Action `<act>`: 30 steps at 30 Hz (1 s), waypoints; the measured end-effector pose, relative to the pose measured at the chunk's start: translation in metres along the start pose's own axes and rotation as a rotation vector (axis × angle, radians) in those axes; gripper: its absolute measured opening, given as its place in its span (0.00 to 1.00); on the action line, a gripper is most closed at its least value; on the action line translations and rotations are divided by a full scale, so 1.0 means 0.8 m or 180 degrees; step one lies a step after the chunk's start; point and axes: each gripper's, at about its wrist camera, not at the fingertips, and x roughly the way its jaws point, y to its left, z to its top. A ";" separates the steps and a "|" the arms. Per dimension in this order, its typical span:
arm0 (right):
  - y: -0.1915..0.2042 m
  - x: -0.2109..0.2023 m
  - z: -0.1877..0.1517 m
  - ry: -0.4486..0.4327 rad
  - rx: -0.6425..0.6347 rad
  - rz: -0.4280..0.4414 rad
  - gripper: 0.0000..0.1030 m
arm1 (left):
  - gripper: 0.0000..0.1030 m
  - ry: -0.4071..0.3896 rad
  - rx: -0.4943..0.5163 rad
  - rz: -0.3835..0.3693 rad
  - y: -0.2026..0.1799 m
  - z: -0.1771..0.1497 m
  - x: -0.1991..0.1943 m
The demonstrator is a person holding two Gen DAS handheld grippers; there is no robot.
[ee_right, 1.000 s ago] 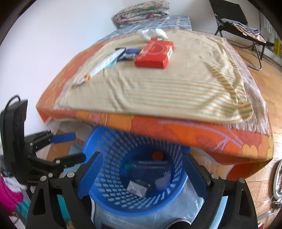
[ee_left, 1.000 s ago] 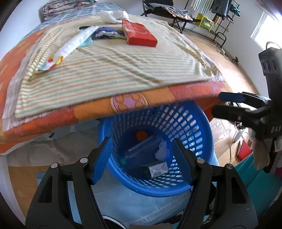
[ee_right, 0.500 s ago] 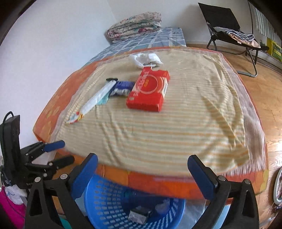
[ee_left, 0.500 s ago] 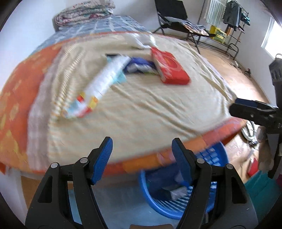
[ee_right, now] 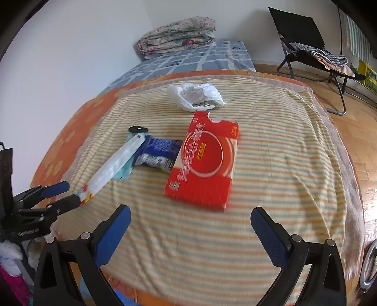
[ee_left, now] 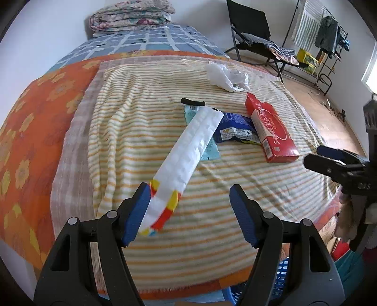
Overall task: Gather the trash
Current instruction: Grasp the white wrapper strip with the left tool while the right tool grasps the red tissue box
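Trash lies on the striped blanket of a bed. A long white wrapper with a red-yellow end points at my left gripper, which is open and empty; the wrapper's near end lies by its left finger. A red box, a blue packet, a teal wrapper and a crumpled white bag lie beyond. My right gripper is open and empty, short of the red box.
A blue basket's rim peeks below the bed's near edge. A small black piece lies behind the wrappers. A folded quilt is at the bed's far end. A black folding chair stands on the wood floor to the right.
Both grippers rose from the blue basket below the bed edge to above the bed. They now face the trash on the blanket; the basket has dropped almost out of view.
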 end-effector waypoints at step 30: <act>-0.013 0.093 0.036 0.0323 0.0009 -0.0334 0.97 | 0.46 0.0234 -0.0051 0.0104 0.017 0.022 0.071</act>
